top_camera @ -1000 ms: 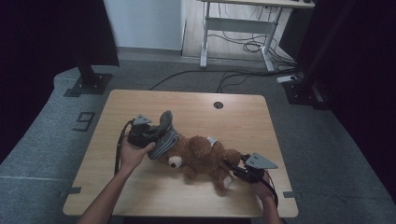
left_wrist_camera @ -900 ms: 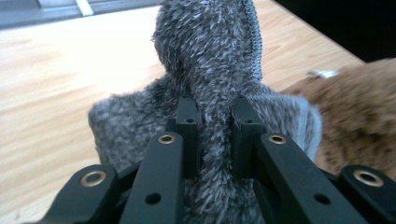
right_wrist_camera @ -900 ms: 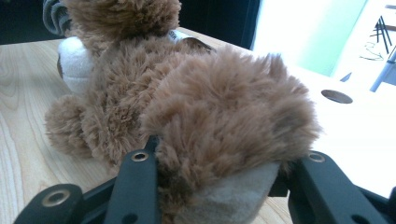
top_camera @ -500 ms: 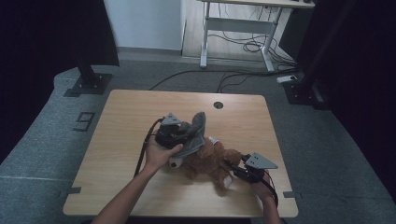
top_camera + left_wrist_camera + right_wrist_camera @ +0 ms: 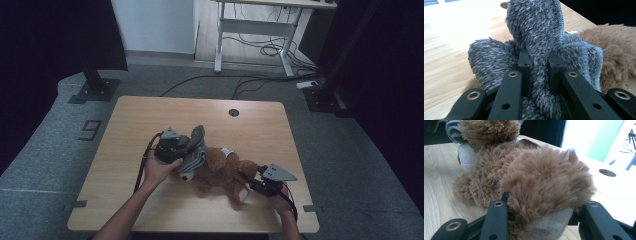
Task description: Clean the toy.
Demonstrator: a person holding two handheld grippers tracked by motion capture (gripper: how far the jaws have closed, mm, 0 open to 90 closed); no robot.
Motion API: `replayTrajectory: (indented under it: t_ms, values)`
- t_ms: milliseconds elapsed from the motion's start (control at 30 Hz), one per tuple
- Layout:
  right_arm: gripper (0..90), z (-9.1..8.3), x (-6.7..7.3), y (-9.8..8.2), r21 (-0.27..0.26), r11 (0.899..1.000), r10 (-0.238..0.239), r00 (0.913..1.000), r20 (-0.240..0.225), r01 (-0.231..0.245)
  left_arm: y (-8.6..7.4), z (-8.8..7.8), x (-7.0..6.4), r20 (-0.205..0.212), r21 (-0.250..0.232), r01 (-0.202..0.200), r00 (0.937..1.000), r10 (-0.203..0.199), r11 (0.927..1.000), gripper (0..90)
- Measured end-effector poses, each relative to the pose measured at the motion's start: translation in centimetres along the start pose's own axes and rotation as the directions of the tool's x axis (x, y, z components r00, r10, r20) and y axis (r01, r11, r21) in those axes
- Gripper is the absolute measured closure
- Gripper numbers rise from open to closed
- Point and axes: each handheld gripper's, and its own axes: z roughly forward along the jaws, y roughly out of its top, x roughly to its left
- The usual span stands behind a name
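tabletop [image 5: 150, 125]: pale wood
writing: "9" [image 5: 90, 130] on floor
left claw [image 5: 539, 57]: clamped on grey cloth [image 5: 536, 27]
right claw [image 5: 544, 217]: clamped on teddy bear [image 5: 524, 170] foot

Wooden table [image 5: 150, 125], a desk [image 5: 255, 25], perhaps cables [image 5: 260, 50] beyond.

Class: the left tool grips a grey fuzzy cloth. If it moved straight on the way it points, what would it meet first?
Probably the brown teddy bear: the left tool, shut on the grey cloth, points toward it, the cloth already at its head. Depth is unclear.
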Motion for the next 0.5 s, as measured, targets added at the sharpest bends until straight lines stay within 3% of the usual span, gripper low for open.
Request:
replayTrajectory:
  t_ms: [200,333,400,500]
  values:
    - [58.2,0.0,0.0,0.0,0.001,1.0,-0.002,1.0,0.002,0.002,-1.1,-2.3,2.0,-0.055,-0.027,0.04,0.9976,-0.042,0.9988,76.7]
    - [58.1,0.0,-0.1,0.0,0.001,1.0,0.0,1.0,0.001,0.0,-1.6,-3.2,3.0,-0.107,-0.035,0.062,0.9921,-0.066,0.9974,76.6]
    - [58.1,0.0,-0.1,0.0,0.003,1.0,0.001,1.0,0.005,-0.001,-1.4,-3.6,3.1,-0.132,-0.058,0.065,0.9886,-0.072,0.9962,76.7]
    - [58.1,-0.1,-0.2,0.0,0.005,1.0,0.003,0.9999,0.01,-0.003,-0.4,-3.7,2.6,-0.134,-0.072,0.048,0.9893,-0.058,0.9962,76.8]
